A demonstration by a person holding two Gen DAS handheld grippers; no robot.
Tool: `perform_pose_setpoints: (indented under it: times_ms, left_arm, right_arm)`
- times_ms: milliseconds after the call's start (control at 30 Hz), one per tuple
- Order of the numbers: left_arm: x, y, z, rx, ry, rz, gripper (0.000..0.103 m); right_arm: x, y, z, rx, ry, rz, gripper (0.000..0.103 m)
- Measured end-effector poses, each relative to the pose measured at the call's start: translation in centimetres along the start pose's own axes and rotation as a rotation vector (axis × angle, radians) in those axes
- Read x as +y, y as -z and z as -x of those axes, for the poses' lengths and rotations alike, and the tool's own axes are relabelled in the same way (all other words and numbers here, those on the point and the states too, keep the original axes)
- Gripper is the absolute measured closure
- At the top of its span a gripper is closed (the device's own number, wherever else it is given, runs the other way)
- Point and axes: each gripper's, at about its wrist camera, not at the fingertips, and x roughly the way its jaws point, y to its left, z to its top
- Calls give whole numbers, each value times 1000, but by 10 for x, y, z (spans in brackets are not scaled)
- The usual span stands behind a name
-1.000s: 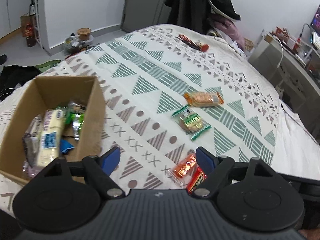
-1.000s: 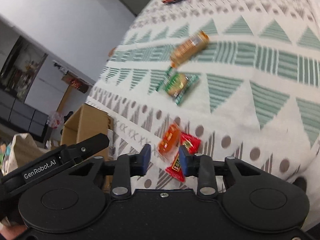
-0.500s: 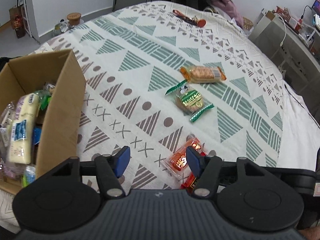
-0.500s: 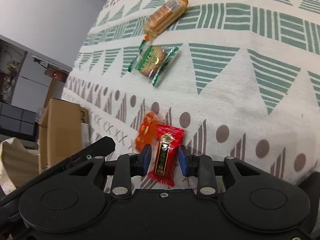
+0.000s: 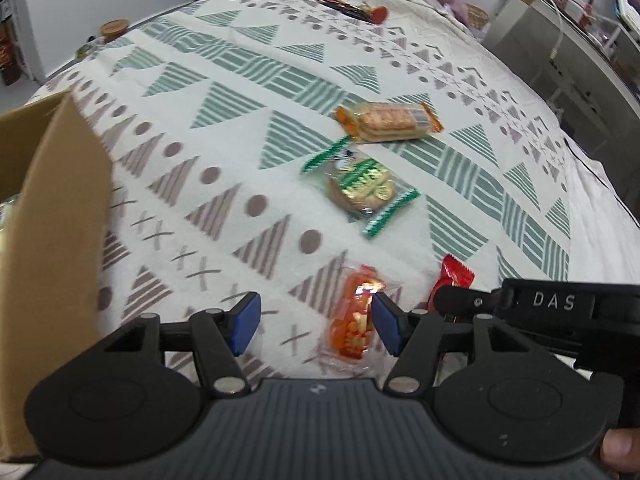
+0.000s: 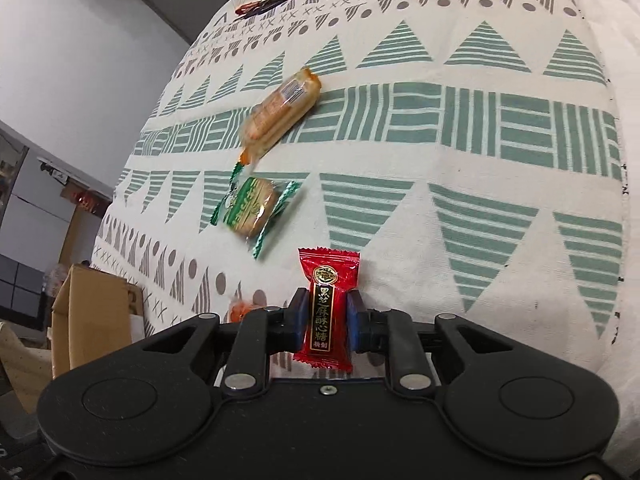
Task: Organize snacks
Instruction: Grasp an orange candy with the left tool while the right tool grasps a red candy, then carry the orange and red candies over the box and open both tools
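My right gripper (image 6: 328, 320) is closing its blue pads on a red candy (image 6: 329, 276), which stands upright between them just above the patterned bedspread (image 6: 460, 152). In the left wrist view the same red candy (image 5: 454, 280) shows beside the right gripper's black body. My left gripper (image 5: 314, 322) is open over an orange snack packet (image 5: 354, 320). The packet lies close to the right pad, and neither pad presses on it. Farther up the bed lie a green-wrapped cake (image 5: 362, 188) and an orange biscuit pack (image 5: 390, 122). A cardboard box (image 5: 52, 220) stands at the left.
A red-tipped bundle (image 5: 352, 10) lies at the bed's far end. A grey shelf with cables (image 5: 560, 52) stands past the right edge. The cardboard box (image 6: 92, 312) rises beside the bed's lower left, and a thumb (image 5: 618, 446) shows at the corner.
Both grippers sank toward the bed. The left jaws narrowed around the orange packet. The right pads closed on the red candy, which now stands off the bedspread.
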Motion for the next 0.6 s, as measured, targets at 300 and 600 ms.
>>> perform_pose_setpoints:
  times_ms: [300, 600]
  left_arm:
    - [-15, 4, -25, 23, -25, -18, 58]
    - [-4, 0, -14, 22, -50, 33, 85]
  right_arm:
    - [0, -2, -11, 37, -13, 25, 65]
    - [3, 2, -6, 23, -24, 55, 83]
